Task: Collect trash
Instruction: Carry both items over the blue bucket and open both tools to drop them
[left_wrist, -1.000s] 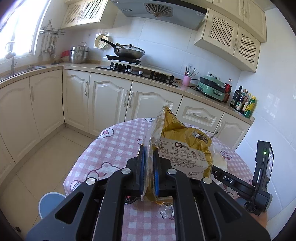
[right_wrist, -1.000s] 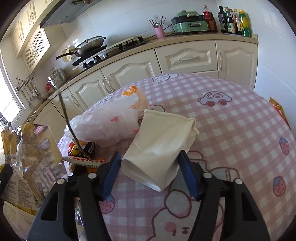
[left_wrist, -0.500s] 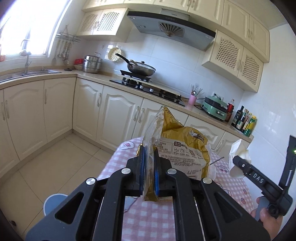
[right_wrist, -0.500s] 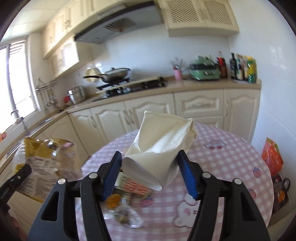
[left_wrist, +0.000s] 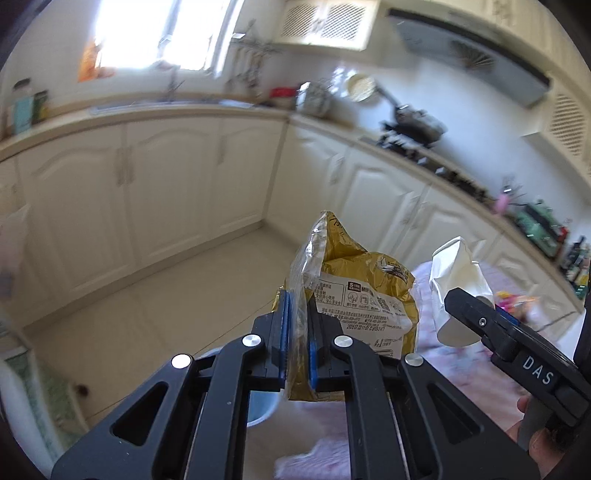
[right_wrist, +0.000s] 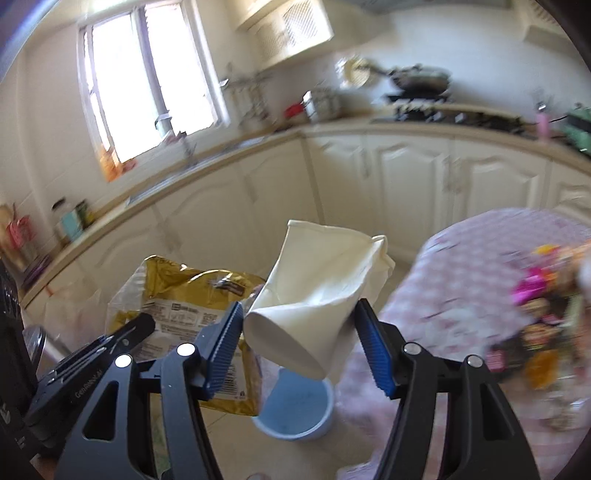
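— What's the left gripper (left_wrist: 298, 332) got?
— A yellow snack bag (left_wrist: 364, 295), pinched flat between nearly closed fingers, held up over the floor.
— And the right gripper (right_wrist: 301, 341)?
— Fingers spread wide around a crumpled white paper cup (right_wrist: 321, 291), pressing both its sides. A blue bin (right_wrist: 295, 410) sits on the floor below, beside the pink checked table (right_wrist: 480, 266).

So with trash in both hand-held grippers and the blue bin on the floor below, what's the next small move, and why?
Probably carry the right hand-held gripper a little further until the crumpled white paper cup hangs over the blue bin, then open. The cup looks nearly over the bin's mouth already, while the gold snack bag clamped in the left hand-held gripper sits more to the bin's side.
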